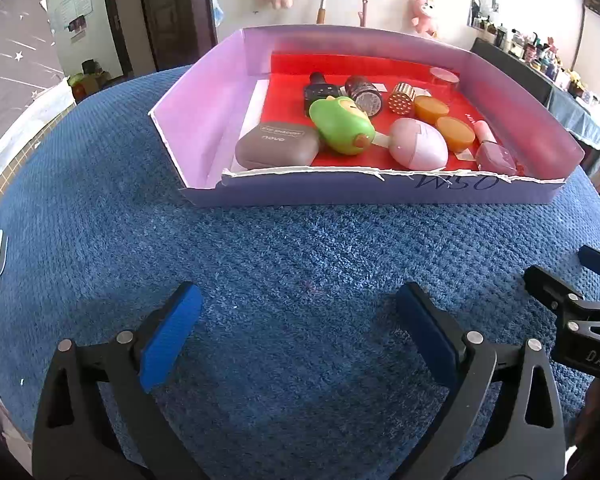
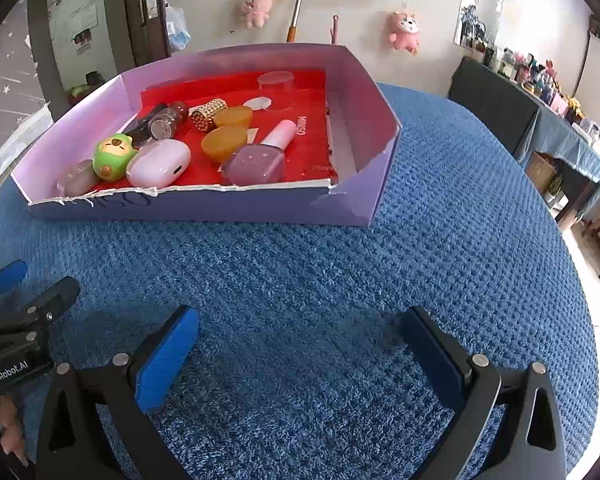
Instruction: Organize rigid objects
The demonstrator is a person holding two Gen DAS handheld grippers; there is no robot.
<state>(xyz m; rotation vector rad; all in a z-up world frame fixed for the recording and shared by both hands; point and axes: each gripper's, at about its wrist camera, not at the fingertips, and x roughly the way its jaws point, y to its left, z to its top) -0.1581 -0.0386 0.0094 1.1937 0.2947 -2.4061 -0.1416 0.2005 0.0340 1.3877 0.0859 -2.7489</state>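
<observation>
A shallow lilac cardboard box (image 1: 204,120) (image 2: 364,120) with a red liner stands on the blue cloth ahead of both grippers. In it lie a grey eyeshadow case (image 1: 276,146), a green toy (image 1: 342,126) (image 2: 112,156), a pink egg-shaped case (image 1: 418,144) (image 2: 158,168), two orange lids (image 1: 454,132) (image 2: 224,142), a pink nail polish bottle (image 1: 492,152) (image 2: 260,160), a gold studded tube (image 1: 400,98) (image 2: 208,114) and dark bottles (image 1: 362,92). My left gripper (image 1: 300,320) is open and empty, well short of the box. My right gripper (image 2: 300,340) is open and empty too.
The blue textured cloth (image 1: 284,240) (image 2: 440,220) covers the round table. The right gripper's side shows at the right edge of the left wrist view (image 1: 580,312); the left gripper's side shows at the left of the right wrist view (image 2: 20,320). A dark shelf with clutter (image 2: 520,80) stands far right.
</observation>
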